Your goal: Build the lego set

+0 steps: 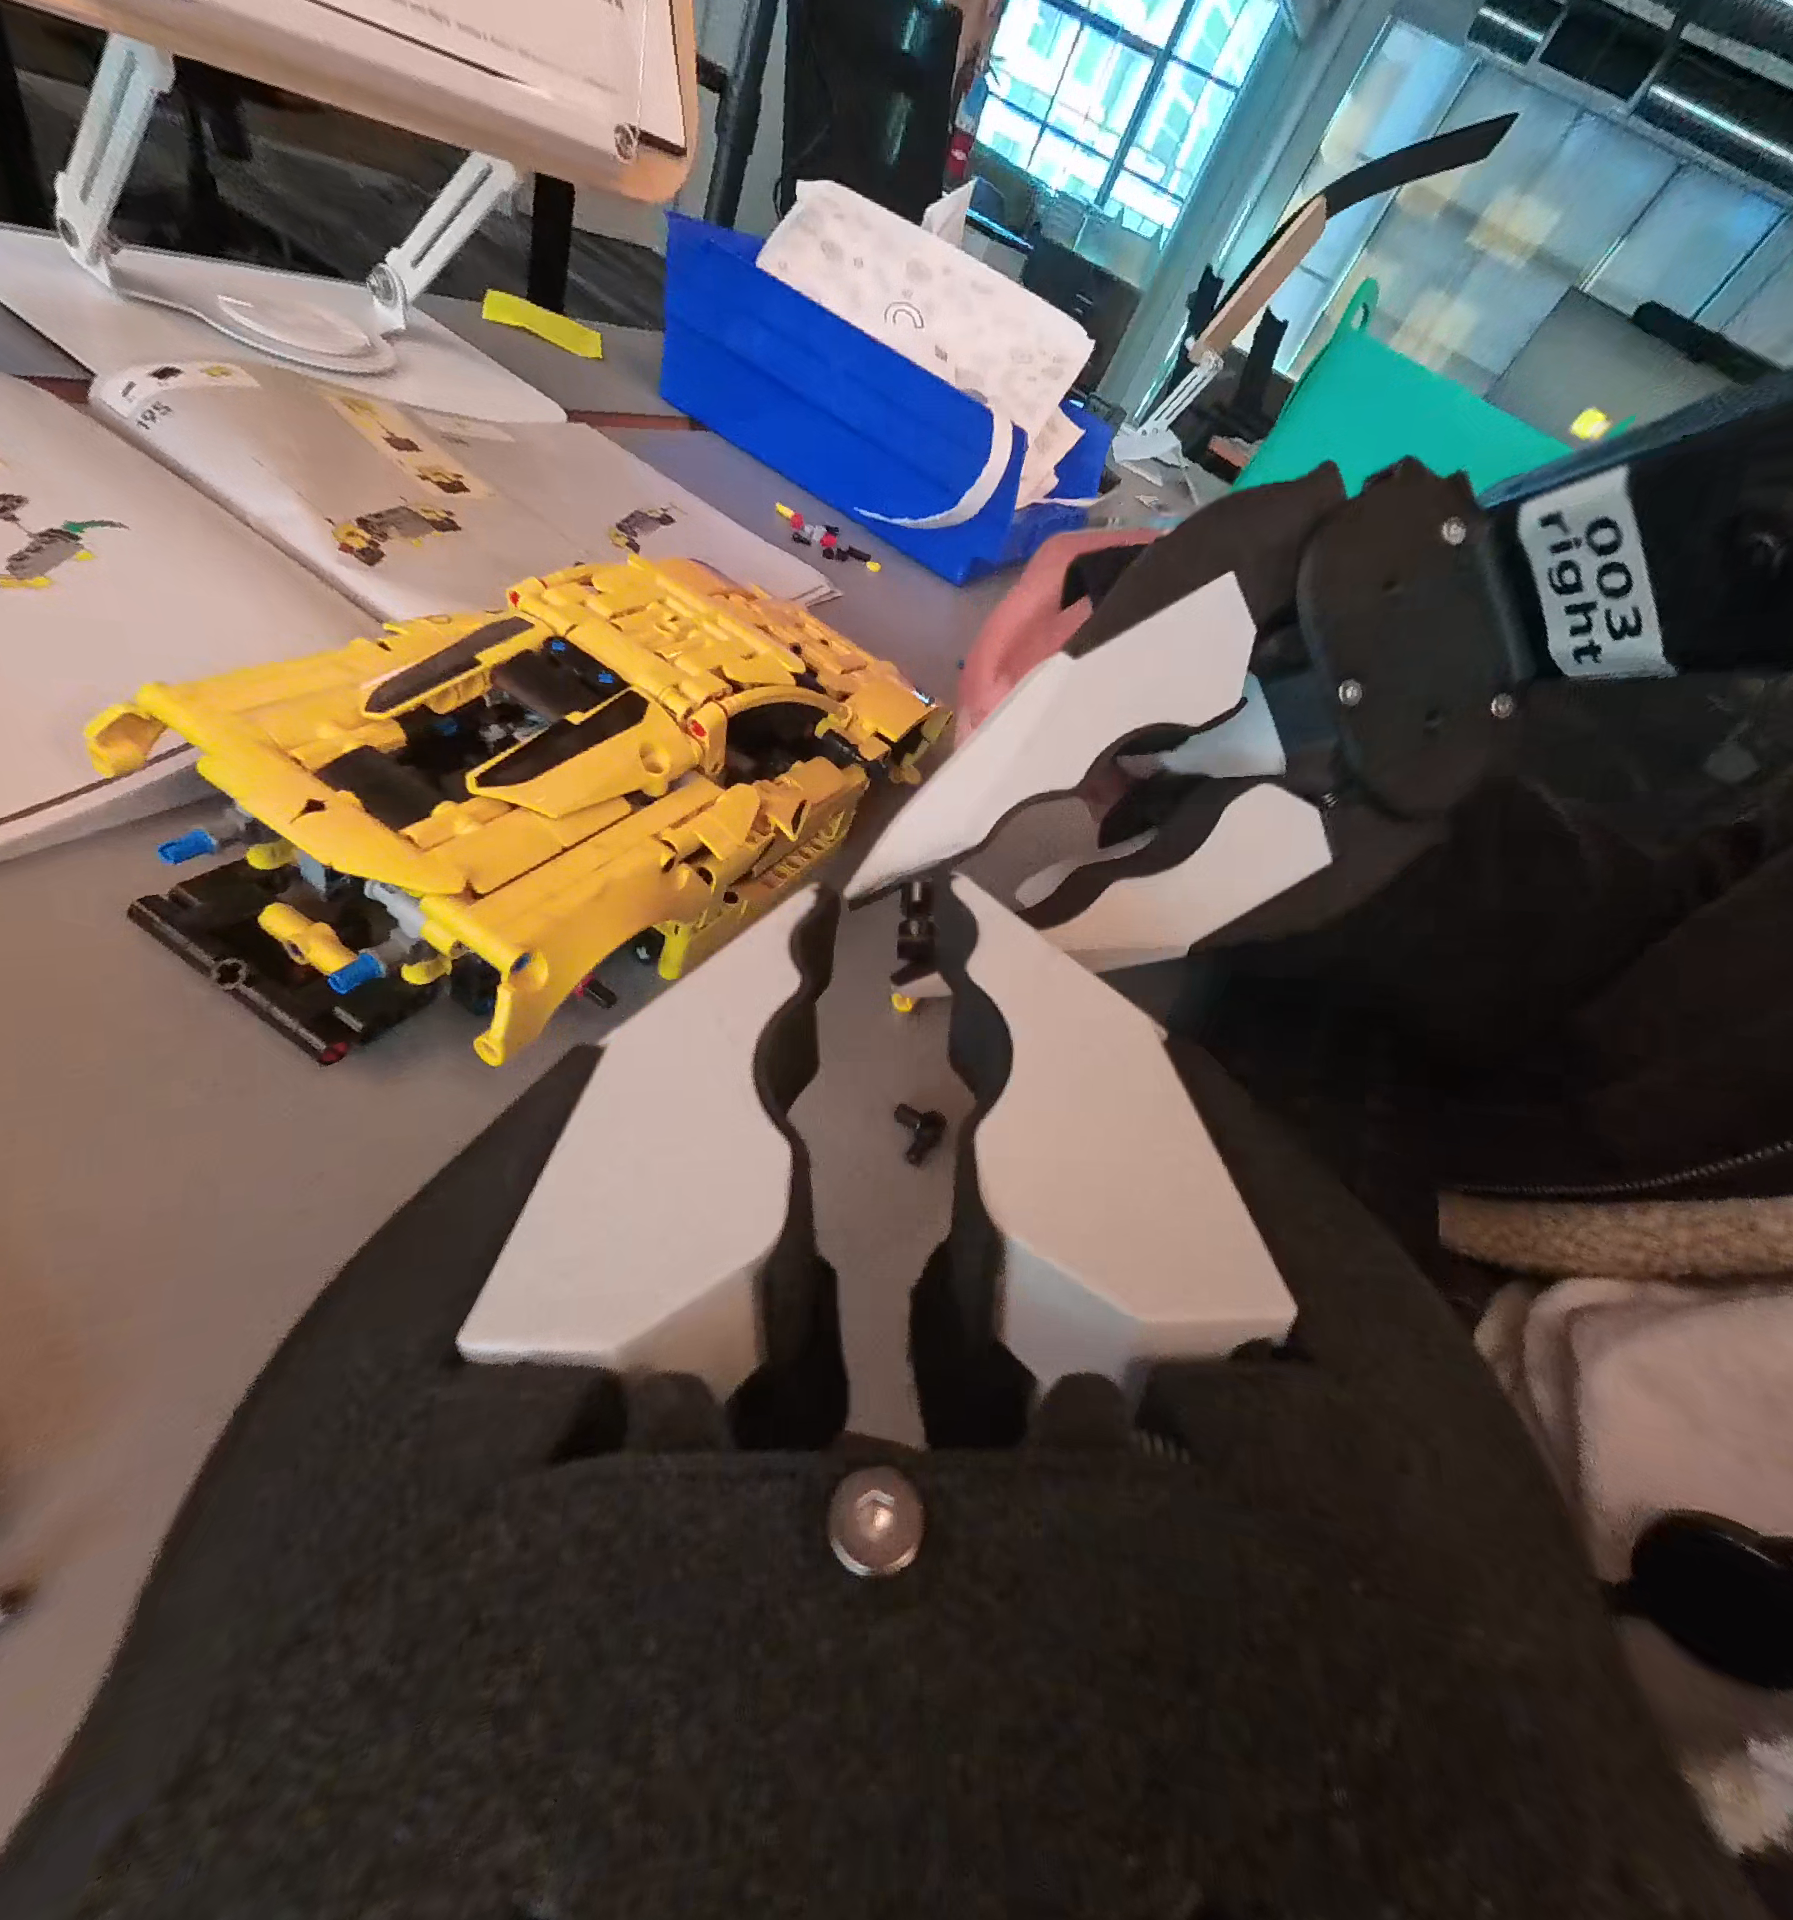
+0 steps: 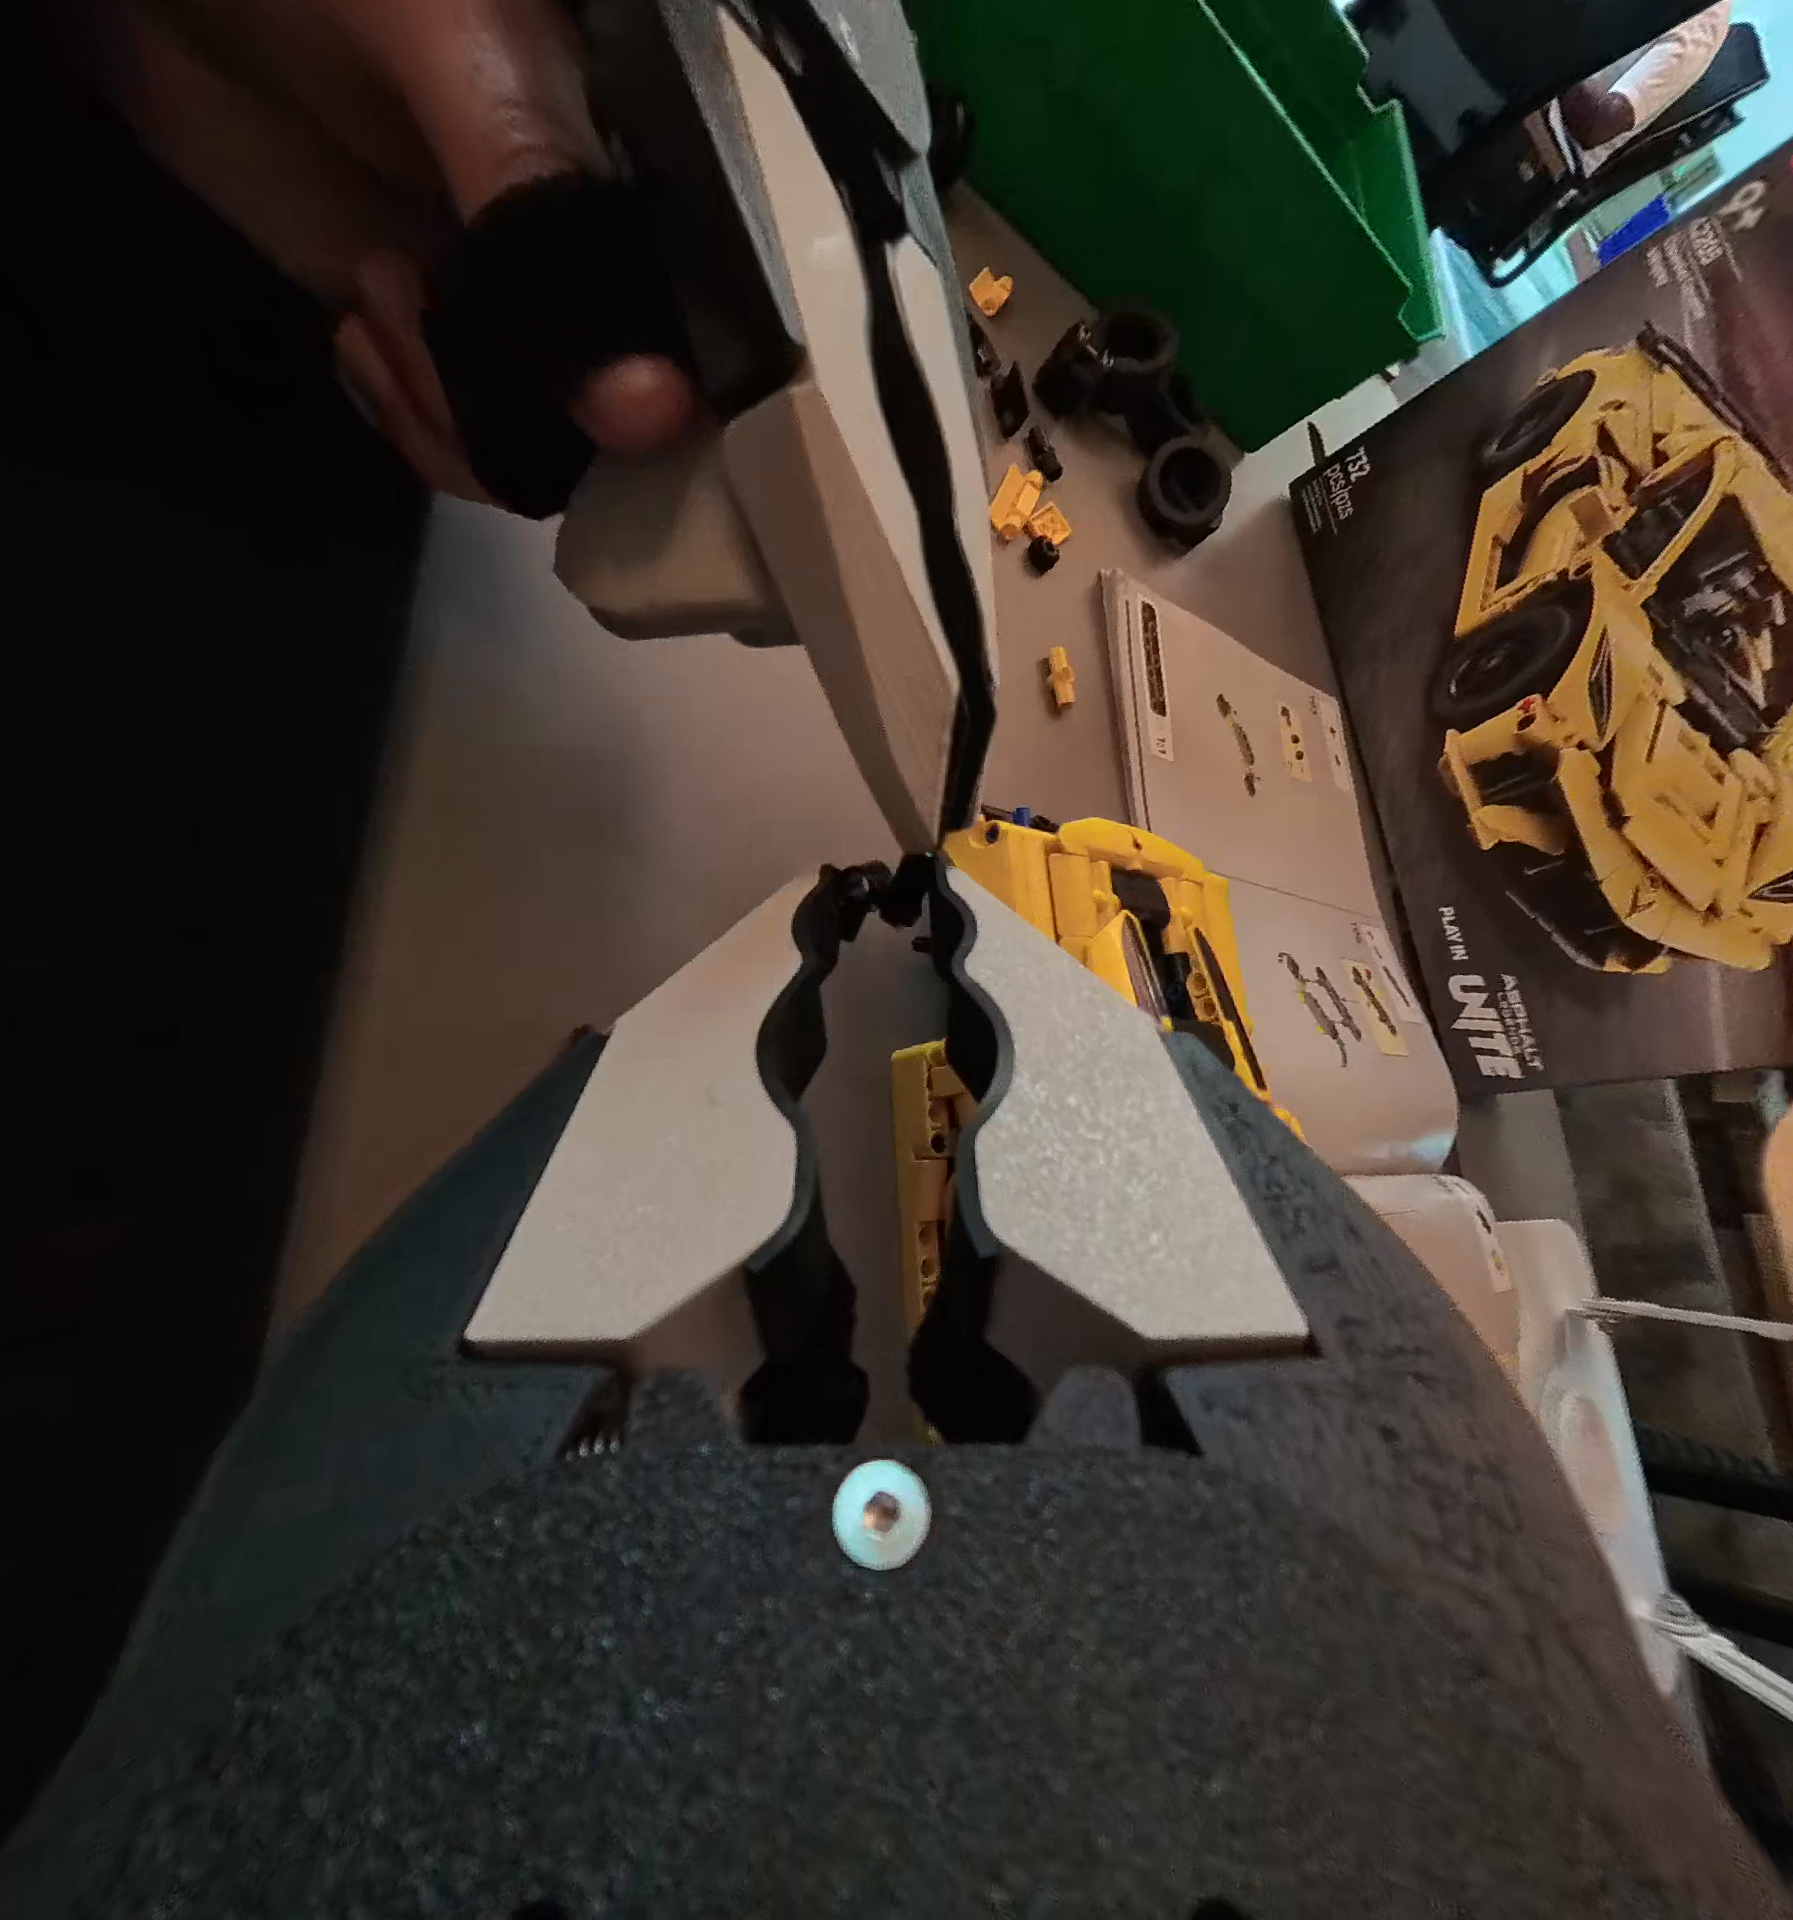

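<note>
While both our claws meet just beside the yellow car (image 1: pixel 518 769), the left claw (image 1: pixel 887 914) and right claw (image 2: pixel 876 894) pinch a small black piece (image 2: pixel 876 896); misaligned pressure could drop it onto the table (image 1: pixel 92 1091).

We see a smooth grey tabletop (image 1: pixel 92 1091) in a workshop room. Behind it, tall gridded windows (image 1: pixel 1100 114) let in bright daylight, beside pale glass partition walls (image 1: pixel 1557 229) and dark ceiling pipes (image 1: pixel 1723 94).
</note>
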